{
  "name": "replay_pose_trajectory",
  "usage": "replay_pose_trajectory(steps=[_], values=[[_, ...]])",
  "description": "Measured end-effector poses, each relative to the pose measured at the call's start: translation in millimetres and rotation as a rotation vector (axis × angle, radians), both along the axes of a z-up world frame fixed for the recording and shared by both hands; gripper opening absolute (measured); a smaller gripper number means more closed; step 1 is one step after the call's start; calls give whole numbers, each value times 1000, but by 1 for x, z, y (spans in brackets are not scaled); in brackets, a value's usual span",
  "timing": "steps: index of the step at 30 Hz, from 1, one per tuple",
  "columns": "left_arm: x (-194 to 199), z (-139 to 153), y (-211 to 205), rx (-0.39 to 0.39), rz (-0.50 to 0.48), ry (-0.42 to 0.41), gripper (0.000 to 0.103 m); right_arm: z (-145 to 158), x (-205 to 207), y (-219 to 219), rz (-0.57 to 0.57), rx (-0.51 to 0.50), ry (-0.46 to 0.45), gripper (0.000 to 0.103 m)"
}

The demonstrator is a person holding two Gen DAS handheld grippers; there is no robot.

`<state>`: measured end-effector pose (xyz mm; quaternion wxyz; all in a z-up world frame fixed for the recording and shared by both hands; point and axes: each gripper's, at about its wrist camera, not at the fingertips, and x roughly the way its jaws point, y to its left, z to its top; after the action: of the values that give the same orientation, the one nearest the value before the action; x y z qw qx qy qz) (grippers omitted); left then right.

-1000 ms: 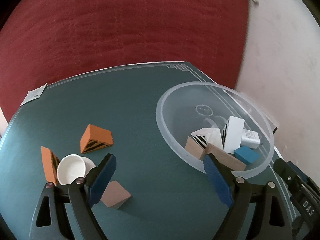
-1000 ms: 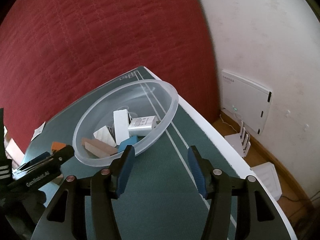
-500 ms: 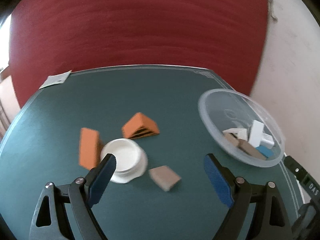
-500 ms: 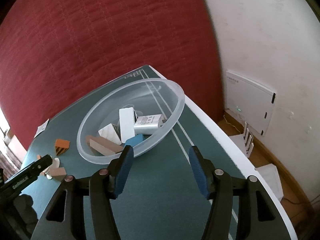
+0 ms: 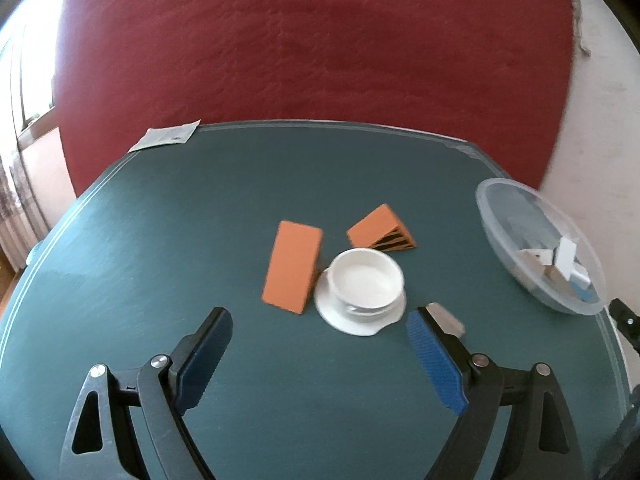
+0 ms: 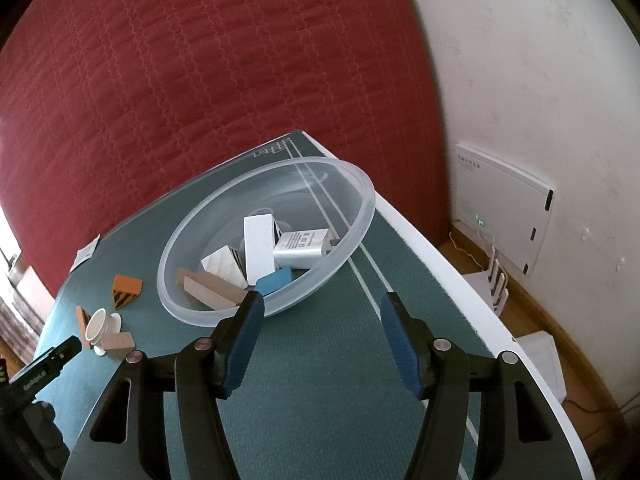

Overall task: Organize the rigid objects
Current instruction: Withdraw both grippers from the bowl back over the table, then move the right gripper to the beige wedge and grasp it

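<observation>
- Left gripper (image 5: 320,356) hangs over the green table (image 5: 168,240) with its jaws spread wide and nothing between them.
- Ahead of its left finger an orange block (image 5: 293,266) lies flat; just right of that a white cup (image 5: 368,278) sits on a white saucer (image 5: 344,316), empty as far as can be seen.
- Beyond the cup lies an orange wedge with black stripes (image 5: 382,229); a tan block (image 5: 446,318) peeks out just behind the right fingertip.
- Far off to the right of this gripper stands the clear plastic bowl (image 5: 504,216), holding white, tan and blue pieces, blurred here.
- Right gripper (image 6: 322,342) has its jaws about half apart with bare table between them; they have widened slightly over the last second.
- Directly ahead of its left finger the bowl's (image 6: 362,216) near rim sits just beyond the fingertip.
- Inside the bowl, left to right: tan blocks (image 6: 212,290), a white wedge with black stripes (image 6: 224,266), a tall white block (image 6: 260,246), a blue block (image 6: 276,280) and a white charger (image 6: 300,248).
- Compared with a second ago, the left gripper's view has swung away from the bowl: then the bowl filled the space ahead of its right finger, now the cup and orange pieces lie ahead.
- In the right wrist view, the left gripper's black body (image 6: 40,372) now reaches less far towards the bowl, uncovering the cup (image 6: 98,326) and its neighbours.
</observation>
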<state>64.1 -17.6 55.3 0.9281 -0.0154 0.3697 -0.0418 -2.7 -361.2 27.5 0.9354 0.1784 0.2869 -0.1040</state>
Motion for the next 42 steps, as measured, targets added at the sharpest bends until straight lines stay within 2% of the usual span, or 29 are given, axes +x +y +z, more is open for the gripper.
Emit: replay_pose_trajectory(steps=[7, 14, 18, 25, 31, 42], values=[[5, -6, 10, -2, 13, 27, 92, 0, 0, 1, 19, 3, 7, 62], [4, -6, 14, 13, 3, 26, 92, 0, 1, 14, 90, -16, 13, 62], [4, -8, 17, 28, 0, 29, 92, 4, -5, 39, 186, -58, 15, 62], [5, -5, 21, 35, -9, 32, 92, 6, 1, 92, 369, -50, 72, 63], [1, -2, 33, 43, -9, 16, 92, 0, 21, 123, 447, -48, 132, 63], [-2, -6, 43, -10, -23, 27, 92, -17, 62, 175, 528, -90, 207, 63]])
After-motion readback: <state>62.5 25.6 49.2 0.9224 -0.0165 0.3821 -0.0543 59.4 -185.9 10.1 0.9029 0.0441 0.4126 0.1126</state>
